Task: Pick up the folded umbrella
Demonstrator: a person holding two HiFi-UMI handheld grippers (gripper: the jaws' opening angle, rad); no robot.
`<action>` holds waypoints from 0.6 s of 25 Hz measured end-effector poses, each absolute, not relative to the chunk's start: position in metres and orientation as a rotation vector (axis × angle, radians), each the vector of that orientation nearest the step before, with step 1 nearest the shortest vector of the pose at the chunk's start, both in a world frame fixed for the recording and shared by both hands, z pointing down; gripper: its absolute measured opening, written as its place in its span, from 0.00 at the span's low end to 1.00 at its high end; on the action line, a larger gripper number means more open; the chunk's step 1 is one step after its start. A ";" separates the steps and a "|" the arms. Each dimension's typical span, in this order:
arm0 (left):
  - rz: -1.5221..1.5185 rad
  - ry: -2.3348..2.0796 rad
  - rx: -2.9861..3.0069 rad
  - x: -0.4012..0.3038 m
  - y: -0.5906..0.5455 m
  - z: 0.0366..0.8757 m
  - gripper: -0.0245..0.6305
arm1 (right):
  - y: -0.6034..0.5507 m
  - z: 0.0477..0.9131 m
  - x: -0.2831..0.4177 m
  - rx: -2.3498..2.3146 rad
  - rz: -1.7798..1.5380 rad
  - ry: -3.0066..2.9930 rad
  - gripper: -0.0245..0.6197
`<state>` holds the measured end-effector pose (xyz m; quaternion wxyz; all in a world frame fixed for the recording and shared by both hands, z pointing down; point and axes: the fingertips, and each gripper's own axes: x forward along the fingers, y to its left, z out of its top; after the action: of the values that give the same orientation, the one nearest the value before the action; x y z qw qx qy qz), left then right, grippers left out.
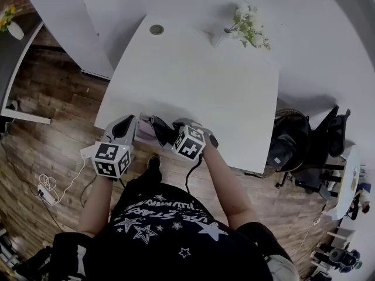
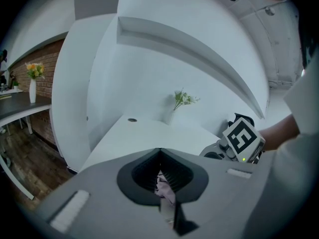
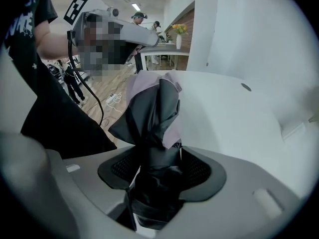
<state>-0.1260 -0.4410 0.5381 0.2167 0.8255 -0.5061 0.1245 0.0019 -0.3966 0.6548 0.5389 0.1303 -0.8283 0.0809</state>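
Observation:
The folded umbrella [image 1: 157, 131], dark grey with a pale lilac lining, is at the near edge of the white table [image 1: 193, 81], between my two grippers. My left gripper [image 1: 131, 122] comes in from the left; in the left gripper view its jaws [image 2: 160, 156] stand nearly together with a fold of lilac fabric [image 2: 165, 185] pinched between them. My right gripper [image 1: 173, 132] points steeply down from the right. In the right gripper view the umbrella's bunched dark body [image 3: 152, 113] fills the gap between the pads [image 3: 159, 158], which touch it on both sides. Its lower end is hidden by the jaws.
A vase of white flowers [image 1: 246, 25] stands at the table's far edge, and a round cable hole [image 1: 156, 29] lies at the far left. A black chair [image 1: 293, 145] stands to the right of the table. A power strip [image 1: 47, 189] lies on the wood floor.

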 end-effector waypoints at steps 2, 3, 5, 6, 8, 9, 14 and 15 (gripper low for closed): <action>0.344 -1.399 2.289 -0.125 -0.440 0.539 0.04 | -0.395 0.655 0.001 0.292 0.202 -1.979 0.44; 0.343 -1.397 2.291 -0.124 -0.440 0.538 0.04 | -0.394 0.655 0.001 0.290 0.209 -1.980 0.43; 0.341 -1.396 2.295 -0.122 -0.440 0.537 0.04 | -0.394 0.655 0.000 0.295 0.215 -1.981 0.42; 0.340 -1.396 2.297 -0.122 -0.440 0.536 0.04 | -0.394 0.654 0.000 0.299 0.214 -1.981 0.41; 0.340 -1.396 2.300 -0.121 -0.440 0.534 0.04 | -0.394 0.653 -0.001 0.311 0.206 -1.981 0.40; 0.341 -1.396 2.302 -0.121 -0.439 0.534 0.04 | -0.393 0.653 -0.001 0.321 0.205 -1.980 0.40; 0.338 -1.395 2.311 -0.120 -0.435 0.529 0.04 | -0.396 0.649 0.003 0.393 0.213 -1.988 0.39; 0.335 -1.395 2.314 -0.119 -0.434 0.528 0.04 | -0.396 0.646 0.004 0.406 0.207 -1.991 0.39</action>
<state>-0.1194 -0.4342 0.5281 0.2077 0.8314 -0.5011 0.1205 0.0044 -0.3963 0.6464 0.5222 0.1696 -0.8313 0.0865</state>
